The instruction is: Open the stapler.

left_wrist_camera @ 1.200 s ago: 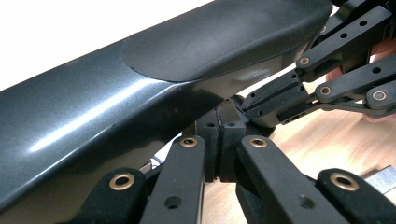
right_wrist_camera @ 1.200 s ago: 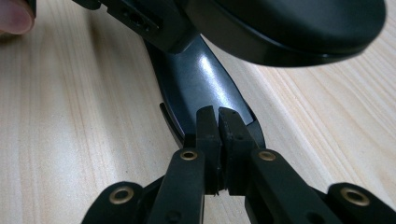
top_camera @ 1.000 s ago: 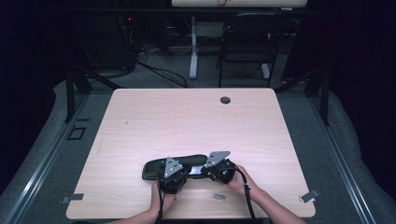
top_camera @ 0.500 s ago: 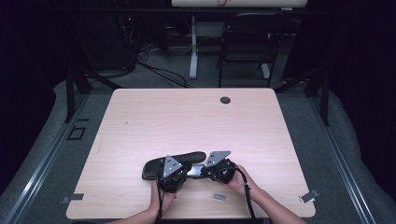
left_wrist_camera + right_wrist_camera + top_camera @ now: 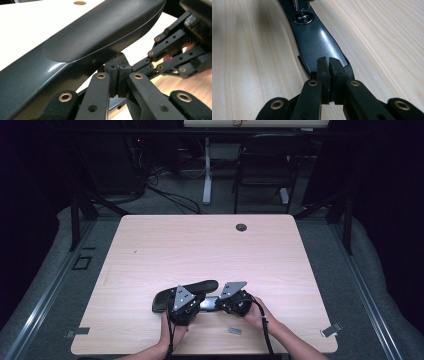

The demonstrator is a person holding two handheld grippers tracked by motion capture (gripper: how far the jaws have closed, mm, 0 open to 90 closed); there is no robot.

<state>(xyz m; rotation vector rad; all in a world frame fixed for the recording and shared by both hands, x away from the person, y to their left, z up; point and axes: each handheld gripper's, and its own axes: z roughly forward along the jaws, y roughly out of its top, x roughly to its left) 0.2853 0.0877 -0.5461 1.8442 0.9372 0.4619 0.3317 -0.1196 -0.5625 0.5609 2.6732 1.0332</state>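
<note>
Near the front edge of the bench [image 5: 150,255] lay a long black curved tool [image 5: 192,287]. The left claw [image 5: 117,75] sat pressed together beneath its glossy dark shell. The right claw [image 5: 329,72], pads together, pinched the flat metal end of the tool. A small grey piece [image 5: 234,331] lay near the right hand [image 5: 257,312].

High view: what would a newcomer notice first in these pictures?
The eye goes first to the dark cluster at the near edge of the pale wooden table: two hands with grippers meet on a long, glossy black object. The left gripper has its jaws shut just under the object's broad curved body. The right gripper is shut at the edge of its flat, shiny plate, near a metal screw.
</note>
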